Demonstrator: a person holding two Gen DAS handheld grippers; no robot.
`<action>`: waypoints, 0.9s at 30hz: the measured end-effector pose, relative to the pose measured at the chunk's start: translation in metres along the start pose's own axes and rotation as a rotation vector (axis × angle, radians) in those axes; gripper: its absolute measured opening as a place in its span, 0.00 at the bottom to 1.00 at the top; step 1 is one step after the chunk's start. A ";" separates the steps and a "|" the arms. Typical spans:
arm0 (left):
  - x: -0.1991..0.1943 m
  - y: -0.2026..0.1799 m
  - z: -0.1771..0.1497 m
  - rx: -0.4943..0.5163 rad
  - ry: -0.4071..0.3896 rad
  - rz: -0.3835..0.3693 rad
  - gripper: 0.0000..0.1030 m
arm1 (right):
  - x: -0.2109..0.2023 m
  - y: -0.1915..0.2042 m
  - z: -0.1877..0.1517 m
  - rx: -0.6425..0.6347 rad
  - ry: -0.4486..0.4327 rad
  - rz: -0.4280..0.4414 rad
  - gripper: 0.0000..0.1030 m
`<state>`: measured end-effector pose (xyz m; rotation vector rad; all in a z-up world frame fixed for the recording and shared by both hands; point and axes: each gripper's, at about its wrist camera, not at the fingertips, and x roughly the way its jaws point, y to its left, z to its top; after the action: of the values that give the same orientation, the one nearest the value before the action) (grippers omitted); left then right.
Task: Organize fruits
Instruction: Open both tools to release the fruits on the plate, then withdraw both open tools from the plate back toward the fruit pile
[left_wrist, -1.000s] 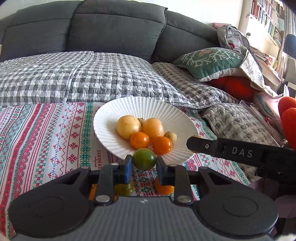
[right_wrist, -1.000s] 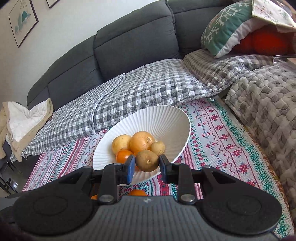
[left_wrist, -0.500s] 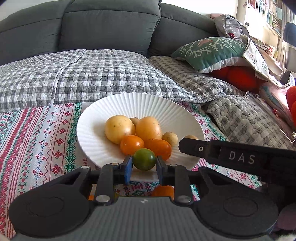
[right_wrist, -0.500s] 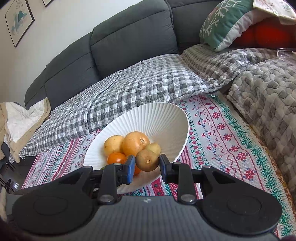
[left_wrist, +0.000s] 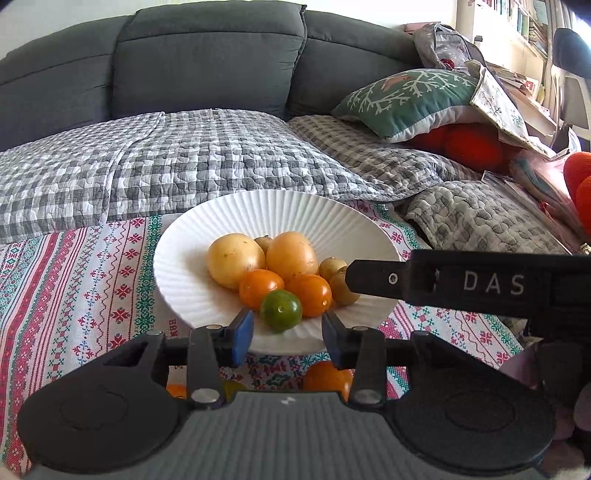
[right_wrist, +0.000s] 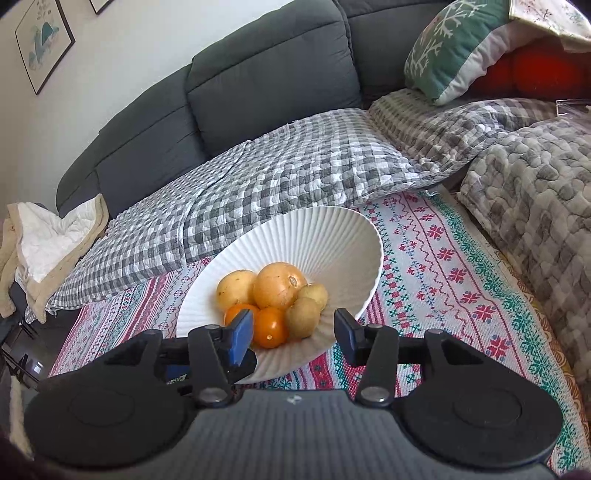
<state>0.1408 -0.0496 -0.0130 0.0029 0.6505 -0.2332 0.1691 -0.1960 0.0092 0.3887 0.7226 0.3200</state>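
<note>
Fruits (left_wrist: 280, 280) piled in plate (left_wrist: 221, 218) | L gripper (left_wrist: 286, 330) open | R gripper (right_wrist: 293, 332) open

Grey sofa (left_wrist: 207, 59), checked quilt (left_wrist: 192, 155), green snowflake cushion (left_wrist: 410, 99), patterned cloth (right_wrist: 443, 266), framed picture (right_wrist: 44, 44)

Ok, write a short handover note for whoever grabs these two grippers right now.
Left gripper: open, green tomato lies free between its fingers on the white plate.
Right gripper: open, empty, at the plate's near rim by the brown fruit.
Done: eight or so fruits are piled on the plate.
Left: an orange fruit and at least two more, partly hidden under the left gripper, are on the patterned cloth.
</note>
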 end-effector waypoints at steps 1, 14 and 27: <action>-0.002 0.000 0.000 0.000 -0.002 0.001 0.39 | -0.002 0.000 0.000 0.002 0.000 0.002 0.50; -0.048 -0.003 -0.008 0.037 0.054 0.047 0.73 | -0.035 0.007 -0.002 -0.047 0.024 -0.054 0.84; -0.067 0.022 -0.024 -0.049 0.190 0.056 0.88 | -0.066 0.018 -0.025 -0.174 0.105 -0.107 1.00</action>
<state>0.0797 -0.0120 0.0062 -0.0039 0.8445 -0.1639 0.1024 -0.2012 0.0378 0.1685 0.8087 0.3013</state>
